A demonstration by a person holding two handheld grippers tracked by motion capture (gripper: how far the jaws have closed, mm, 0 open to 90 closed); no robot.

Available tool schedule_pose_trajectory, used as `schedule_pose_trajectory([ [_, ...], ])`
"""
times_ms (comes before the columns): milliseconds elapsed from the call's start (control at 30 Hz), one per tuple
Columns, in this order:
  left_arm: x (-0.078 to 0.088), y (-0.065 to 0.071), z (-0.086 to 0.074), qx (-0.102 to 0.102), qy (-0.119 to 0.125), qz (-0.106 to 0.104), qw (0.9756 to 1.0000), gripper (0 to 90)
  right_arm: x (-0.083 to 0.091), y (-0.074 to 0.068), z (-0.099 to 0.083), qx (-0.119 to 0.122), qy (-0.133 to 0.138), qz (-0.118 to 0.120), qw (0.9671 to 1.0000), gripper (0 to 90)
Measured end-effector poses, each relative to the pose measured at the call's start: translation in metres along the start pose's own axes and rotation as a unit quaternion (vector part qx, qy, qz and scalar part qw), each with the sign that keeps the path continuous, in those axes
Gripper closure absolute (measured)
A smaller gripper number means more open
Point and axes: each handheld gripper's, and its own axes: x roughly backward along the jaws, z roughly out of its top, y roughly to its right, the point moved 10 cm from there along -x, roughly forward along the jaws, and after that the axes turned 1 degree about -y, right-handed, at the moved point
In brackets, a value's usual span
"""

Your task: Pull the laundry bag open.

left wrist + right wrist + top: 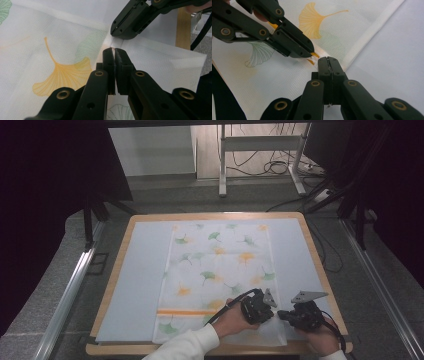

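Observation:
A white cloth (215, 265) printed with green and orange ginkgo leaves lies flat on a pale blue mat (135, 280). Near its front right corner my two grippers meet tip to tip. My left gripper (273, 311) is shut, with a thin ridge of the cloth (50, 37) pinched at its tips (114, 51). My right gripper (281, 314) faces it from the right and is shut on the same raised fold, right by the cloth's hem (328, 59). In the right gripper view the left gripper (312, 53) holds cloth with an orange stripe. In the left gripper view the right gripper (115, 31) touches the fold.
The mat covers a wooden table (115, 270) whose rim shows all around. An orange stripe (185, 311) crosses the cloth near the front. Beyond the table stand a metal frame (260, 150) and loose cables (280, 167) on the floor. Dark panels flank both sides.

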Motion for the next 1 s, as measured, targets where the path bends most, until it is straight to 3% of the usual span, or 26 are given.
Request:
schedule_pose_trajectory([
  [133, -0.001, 0.003, 0.0, 0.006, -0.002, -0.009, 0.9999, 86.9, 0.0, 0.0, 0.0, 0.0, 0.0, 0.001, 1.0, 89.1],
  [433, 0.002, 0.0, -0.002, 0.0, -0.001, 0.001, 1.0, 79.8, 0.0, 0.0, 0.0, -0.002, 0.001, 0.004, 1.0, 89.1],
  [633, 0.008, -0.007, -0.008, 0.026, 0.005, -0.002, 0.9997, 76.9, 0.0, 0.0, 0.0, -0.004, 0.0, 0.006, 1.0, 89.1],
  [733, 0.008, -0.004, -0.01, 0.039, 0.003, -0.017, 0.9991, 76.1, 0.0, 0.0, 0.0, -0.004, 0.0, 0.006, 1.0, 89.1],
  [1000, 0.007, 0.002, -0.012, 0.055, -0.005, -0.034, 0.9979, 70.1, 0.0, 0.001, -0.001, -0.003, -0.001, 0.007, 1.0, 89.1],
])
